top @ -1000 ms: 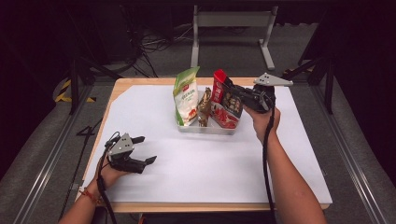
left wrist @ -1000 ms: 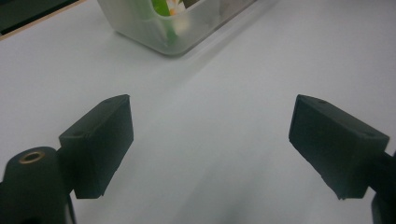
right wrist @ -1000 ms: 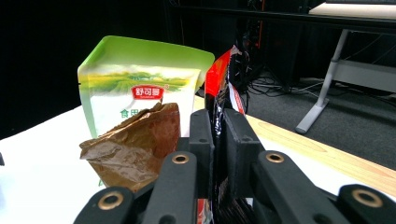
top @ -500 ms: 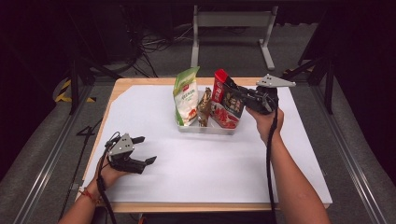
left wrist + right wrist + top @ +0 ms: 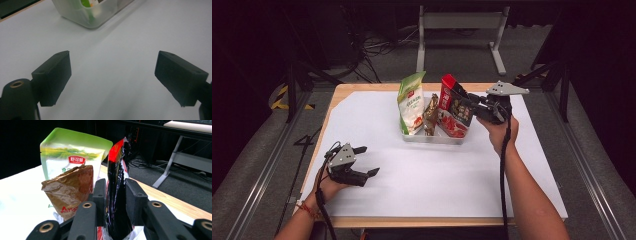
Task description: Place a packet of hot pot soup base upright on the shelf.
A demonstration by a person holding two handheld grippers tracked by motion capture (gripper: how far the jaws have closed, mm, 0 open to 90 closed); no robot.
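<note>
Seen in the right gripper view, the right gripper [image 5: 115,202] has its two black jaws on either side of the red and black pouch [image 5: 117,185], which stands upright in the centre of the frame; the jaws have just been opening, and a thin gap now shows between the right pad and the foil, so the pinch looks released rather than firm. To do this release well, I judge the jaws should spread wider before the hand backs away, and the retreat should run straight along the jaws so no pad drags the pouch's top and tips it. Left of it in that frame the crumpled brown bag [image 5: 68,191] leans close, with the green and white pouch [image 5: 71,157] behind. In the high view all three stand in the clear plastic bin [image 5: 432,137] at upper centre, the right gripper [image 5: 467,105] coming in from the right. The left gripper [image 5: 362,162] rests at lower left on the white table cover [image 5: 452,180], jaws spread wide on nothing.
</note>
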